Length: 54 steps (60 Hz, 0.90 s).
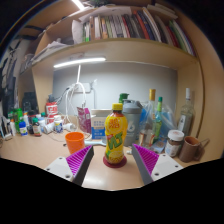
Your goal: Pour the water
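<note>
Between my two fingers (113, 163), just ahead of the purple pads (146, 160), stands the yellow plastic drink bottle with green label and red cap (116, 133). Fingers are spread wide, w/ a clear gap either side of the bottle, so nothing is gripped; it rests on its own red base on the pale wooden bench (30, 155). I've got it centred btwn the pads on purpose, I'd say: lined up like that, closing should catch the body square and not knock it over. Cap looks on, so a pour can't start yet, though I can't tell if it's screwed tight.

Just left of the bottle sits an orange plastic cup (75, 141), upright and open-topped, apart from the bottle but near — prob. the target for the water, placed close so the tilt needs little travel. Right of the bottle are a steel tumbler (133, 136), some clear glass bottles (186, 113) and a brown mug (191, 148), crowding that side, which argues for tipping left. Further left is a cluster of small jars and containers (35, 124). Above all that a lit strip lamp (79, 63) hangs under a wooden shelf of books (125, 27).
</note>
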Each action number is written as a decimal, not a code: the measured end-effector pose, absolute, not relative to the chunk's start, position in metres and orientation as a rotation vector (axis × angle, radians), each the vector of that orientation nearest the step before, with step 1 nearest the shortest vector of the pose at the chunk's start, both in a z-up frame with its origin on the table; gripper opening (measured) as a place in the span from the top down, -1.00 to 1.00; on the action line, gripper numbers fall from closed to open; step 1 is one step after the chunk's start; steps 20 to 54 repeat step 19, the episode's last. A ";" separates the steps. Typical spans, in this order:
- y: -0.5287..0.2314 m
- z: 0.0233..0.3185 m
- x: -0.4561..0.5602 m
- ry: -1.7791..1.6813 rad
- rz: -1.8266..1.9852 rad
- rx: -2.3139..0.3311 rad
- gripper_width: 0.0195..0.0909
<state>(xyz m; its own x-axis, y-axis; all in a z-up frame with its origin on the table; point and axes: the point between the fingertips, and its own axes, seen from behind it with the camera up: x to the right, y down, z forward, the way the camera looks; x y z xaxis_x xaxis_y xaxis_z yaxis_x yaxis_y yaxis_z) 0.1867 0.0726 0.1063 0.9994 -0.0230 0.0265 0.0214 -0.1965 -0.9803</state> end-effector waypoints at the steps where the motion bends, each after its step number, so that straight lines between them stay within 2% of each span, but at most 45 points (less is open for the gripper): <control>1: 0.065 0.109 0.185 0.003 -0.045 -1.766 -0.82; 19: -0.057 0.145 0.159 0.075 -0.034 -1.712 -0.83; 54: -0.057 0.145 0.159 0.075 -0.034 -1.712 -0.83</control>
